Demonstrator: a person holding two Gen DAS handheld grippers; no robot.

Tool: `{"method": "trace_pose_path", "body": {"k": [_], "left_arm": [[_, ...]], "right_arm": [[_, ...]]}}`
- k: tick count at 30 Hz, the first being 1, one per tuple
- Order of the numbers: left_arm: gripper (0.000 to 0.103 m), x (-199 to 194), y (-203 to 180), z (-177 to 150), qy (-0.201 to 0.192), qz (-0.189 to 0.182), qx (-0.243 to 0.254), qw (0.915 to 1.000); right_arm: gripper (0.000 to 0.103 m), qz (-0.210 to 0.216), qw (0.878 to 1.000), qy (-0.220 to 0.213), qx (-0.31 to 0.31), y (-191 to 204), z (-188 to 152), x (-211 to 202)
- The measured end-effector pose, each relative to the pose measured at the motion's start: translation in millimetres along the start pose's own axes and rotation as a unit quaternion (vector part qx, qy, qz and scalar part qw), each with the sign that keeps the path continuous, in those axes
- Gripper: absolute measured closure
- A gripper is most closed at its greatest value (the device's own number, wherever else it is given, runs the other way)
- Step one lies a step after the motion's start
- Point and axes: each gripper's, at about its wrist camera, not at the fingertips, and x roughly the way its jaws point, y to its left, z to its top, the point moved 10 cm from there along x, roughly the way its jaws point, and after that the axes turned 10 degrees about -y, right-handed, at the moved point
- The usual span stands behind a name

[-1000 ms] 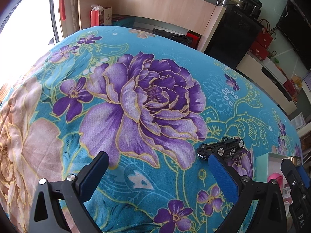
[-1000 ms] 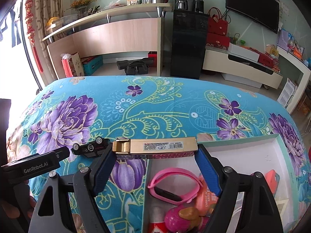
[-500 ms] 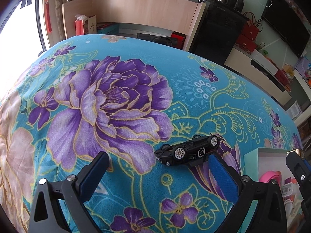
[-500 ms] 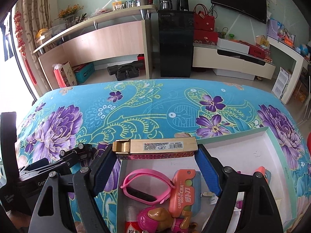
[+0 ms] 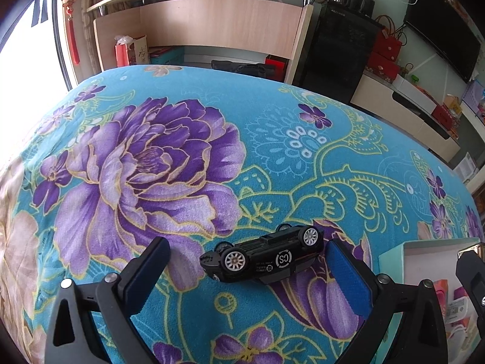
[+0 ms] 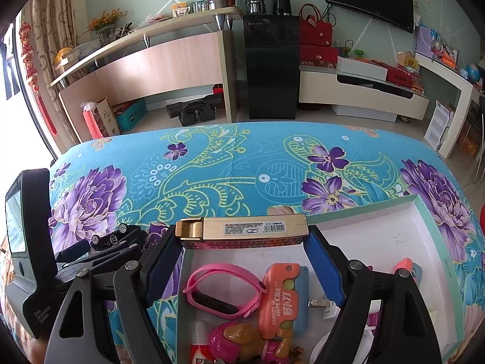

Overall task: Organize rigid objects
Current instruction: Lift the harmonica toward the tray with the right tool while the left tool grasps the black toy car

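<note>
Collection was the step in hand: loose items were being gathered off the flowered blanket into the white tray.

Right gripper: clenched on the gold box, one blue pad against each short end, the box held level over the near-left corner of the tray. Beneath it in the tray lay a pink wristband, an orange carrot knife and a small toy figure. My judgement was that this box was due for lowering and release into the tray, and that the bare white floor to the right offered the clearer spot.

Left gripper: released, its jaws standing wide with nothing pressed between them. The black toy car lay overturned on the blanket, wheels up, between the two fingers but nearer the right-hand one. Its tail looked to be just beside that pad; from this angle I could not tell whether the two touched. The left-hand pad stood well apart from the car's nose.

Next move, as I judged it: shift the left gripper toward the car's nose so that the car sat centred, settle lower over it, then close along its length. An off-centre closure risked pushing the car across the soft cloth instead of seizing it.
</note>
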Motion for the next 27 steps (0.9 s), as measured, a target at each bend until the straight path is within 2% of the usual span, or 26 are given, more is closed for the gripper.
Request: {"method": "trace_pose_path", "body": {"k": [11, 24, 25, 27], "left_arm": [[0.000, 3.7, -0.1, -0.6, -0.006, 0.021, 0.012, 0.9997], [0.003, 1.0, -2.5, -0.9, -0.004, 0.020, 0.015, 0.9997], [0.006, 0.4, -3.6, -1.1, -0.004, 0.017, 0.016, 0.9997], [0.024, -1.5, -5.6, -0.2, -0.006, 0.017, 0.021, 0.9996]], "right_arm": [[0.021, 0.002, 1.000, 0.005, -0.007, 3.5, -2.7, 2.3], [0.021, 0.002, 1.000, 0.009, -0.003, 1.4, -3.9, 3.4], [0.021, 0.002, 1.000, 0.010, -0.003, 1.3, -4.1, 3.8], [0.021, 0.001, 1.000, 0.011, -0.003, 1.4, -4.8, 4.4]]}}
